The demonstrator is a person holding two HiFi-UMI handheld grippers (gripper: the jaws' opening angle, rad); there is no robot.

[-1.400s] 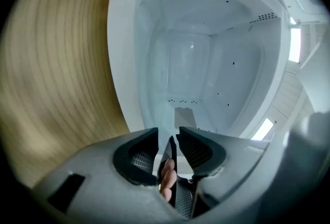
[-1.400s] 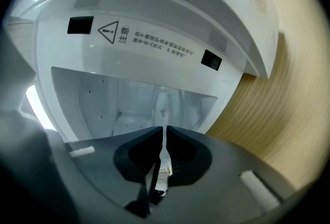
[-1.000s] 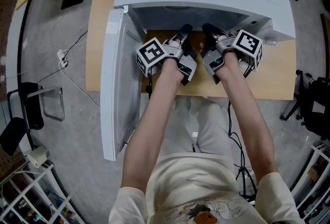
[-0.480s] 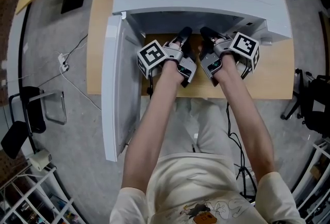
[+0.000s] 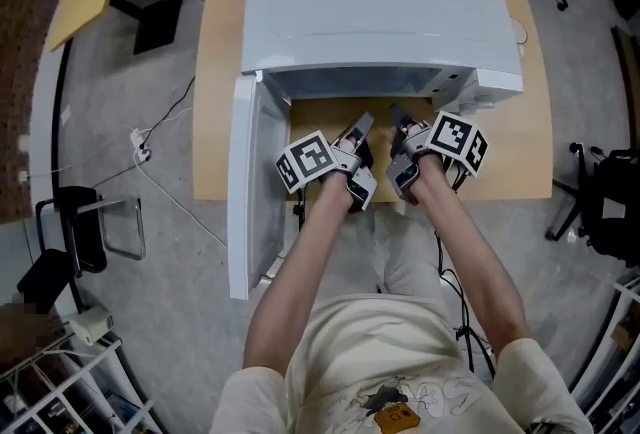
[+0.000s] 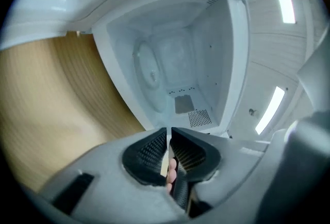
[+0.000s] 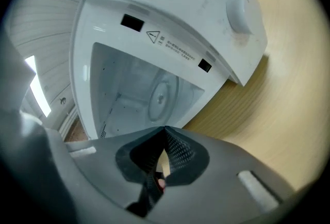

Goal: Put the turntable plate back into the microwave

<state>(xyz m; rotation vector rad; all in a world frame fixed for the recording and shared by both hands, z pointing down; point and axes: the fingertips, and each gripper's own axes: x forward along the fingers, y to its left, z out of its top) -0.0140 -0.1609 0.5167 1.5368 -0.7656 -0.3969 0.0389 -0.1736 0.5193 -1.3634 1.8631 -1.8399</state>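
Observation:
The white microwave [image 5: 370, 12] stands on a wooden table [image 5: 520, 152] with its door [image 5: 255, 192] swung open to the left. The round glass turntable plate [image 6: 147, 65] lies on the cavity floor, and the right gripper view shows the plate [image 7: 162, 96] too. Both grippers hover over the table just outside the opening. My left gripper [image 5: 362, 125] is closing; only a thin slit is left between the jaws of the left gripper [image 6: 169, 130], with nothing in it. My right gripper [image 5: 395, 114] is shut and empty, and the tips of the right gripper [image 7: 165, 129] meet.
The open door blocks the left side of the opening. The control panel with a knob [image 7: 238, 11] is at the microwave's right. On the floor are a power strip with cables [image 5: 140, 137], a chair [image 5: 80, 222] at the left and an office chair [image 5: 600, 202] at the right.
Both grippers have drawn back from the microwave's mouth toward the person. The head view has pulled away, so the whole microwave top shows now.

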